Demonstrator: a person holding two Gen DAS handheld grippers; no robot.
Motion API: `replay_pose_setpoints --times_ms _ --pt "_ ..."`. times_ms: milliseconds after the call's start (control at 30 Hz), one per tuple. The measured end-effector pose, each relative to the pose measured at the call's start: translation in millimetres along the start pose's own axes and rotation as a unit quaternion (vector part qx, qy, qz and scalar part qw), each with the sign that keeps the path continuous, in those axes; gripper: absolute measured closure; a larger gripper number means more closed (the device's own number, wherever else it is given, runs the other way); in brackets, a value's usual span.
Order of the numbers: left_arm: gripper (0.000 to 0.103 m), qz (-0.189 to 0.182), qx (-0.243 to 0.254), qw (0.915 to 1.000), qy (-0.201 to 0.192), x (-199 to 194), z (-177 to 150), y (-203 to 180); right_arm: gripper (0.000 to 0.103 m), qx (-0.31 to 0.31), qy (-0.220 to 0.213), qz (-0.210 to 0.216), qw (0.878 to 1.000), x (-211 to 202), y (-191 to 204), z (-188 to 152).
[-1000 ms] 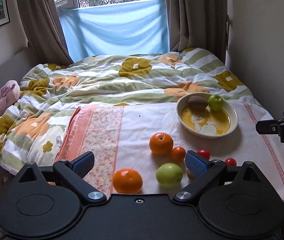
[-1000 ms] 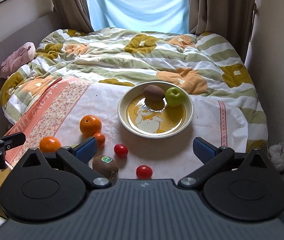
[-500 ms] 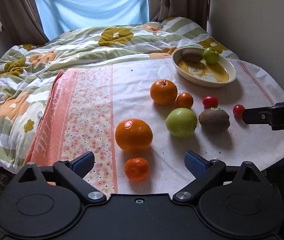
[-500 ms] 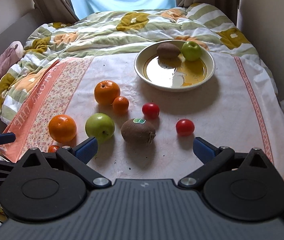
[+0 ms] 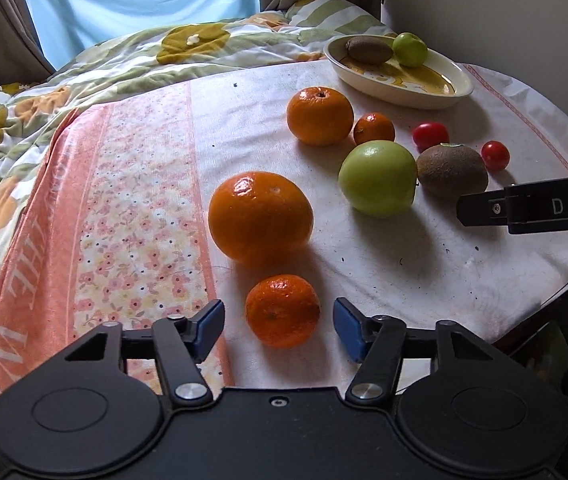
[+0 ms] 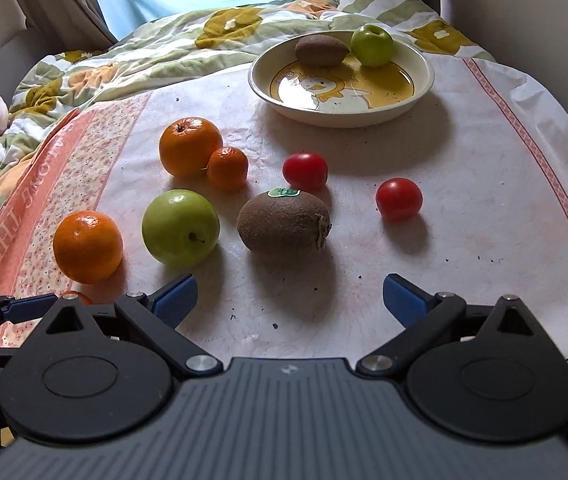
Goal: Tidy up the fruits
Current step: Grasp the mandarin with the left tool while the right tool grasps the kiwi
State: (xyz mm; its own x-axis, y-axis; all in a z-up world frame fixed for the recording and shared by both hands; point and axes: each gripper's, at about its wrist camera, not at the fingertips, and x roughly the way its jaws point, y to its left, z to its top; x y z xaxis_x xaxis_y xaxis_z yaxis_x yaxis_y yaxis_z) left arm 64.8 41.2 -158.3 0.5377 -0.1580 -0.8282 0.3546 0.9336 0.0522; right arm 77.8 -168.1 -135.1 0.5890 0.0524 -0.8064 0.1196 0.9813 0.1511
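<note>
Left wrist view: the left gripper [image 5: 279, 326] has come down low, and its jaws are closing around the small bumpy mandarin [image 5: 282, 310] at the bottom middle, not squeezing it yet. It looks ready to go to the smooth round bowl [image 5: 435, 92], upper right. The right gripper [image 6: 287, 300] is wide open and empty, below the fuzzy kiwi [image 6: 284, 222].

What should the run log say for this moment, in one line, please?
left gripper: closing around small mandarin, pads not touching | right gripper: open, empty, short of kiwi | bowl: kiwi, green apple
</note>
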Motion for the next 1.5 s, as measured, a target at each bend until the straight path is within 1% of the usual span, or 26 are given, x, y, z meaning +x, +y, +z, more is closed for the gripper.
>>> replay_pose_setpoints --times_ms 33,67,267,567,833,1000,1067,1200,1367,1500 --pt "0.057 -0.004 0.000 1.0000 0.003 2.7 -1.0 1.2 0.000 0.001 0.000 -0.001 1.000 2.2 0.3 0.2" --pt "0.059 -0.009 -0.001 1.0000 0.003 3.3 -1.8 1.8 0.000 0.004 0.000 -0.002 1.000 4.4 0.4 0.9" --pt "0.060 -0.014 0.011 0.9998 0.000 3.0 -2.4 2.0 0.000 0.015 -0.005 -0.008 1.000 12.2 1.1 6.4" --pt "0.060 -0.019 0.012 0.9998 0.000 3.2 -1.2 2.3 0.001 0.024 -0.017 -0.015 0.999 22.1 2.1 18.9" --pt "0.060 -0.021 0.010 0.9997 -0.003 1.5 0.4 1.5 0.015 0.030 -0.010 -0.009 0.999 36.0 1.9 22.8" --pt "0.060 -0.018 0.007 0.9998 -0.005 0.0 1.9 1.1 0.018 0.034 -0.008 -0.003 0.999 41.7 0.3 23.3" --pt "0.060 -0.016 0.005 0.9998 -0.006 -1.3 2.4 0.9 0.028 0.030 -0.009 0.008 0.999 42.2 0.1 24.3" --pt "0.060 -0.012 0.001 0.9999 -0.009 -5.6 4.5 -0.7 0.028 0.019 -0.007 0.012 1.000 42.2 1.9 26.8" --pt "0.060 -0.009 -0.003 0.9998 -0.017 -15.9 9.5 -4.7 0.028 0.025 -0.004 0.019 0.999 37.4 -3.1 27.2" --pt "0.060 -0.004 -0.003 0.9997 -0.024 -24.4 16.3 -10.3 0.029 0.026 -0.009 0.025 0.999 25.9 -8.5 31.1"
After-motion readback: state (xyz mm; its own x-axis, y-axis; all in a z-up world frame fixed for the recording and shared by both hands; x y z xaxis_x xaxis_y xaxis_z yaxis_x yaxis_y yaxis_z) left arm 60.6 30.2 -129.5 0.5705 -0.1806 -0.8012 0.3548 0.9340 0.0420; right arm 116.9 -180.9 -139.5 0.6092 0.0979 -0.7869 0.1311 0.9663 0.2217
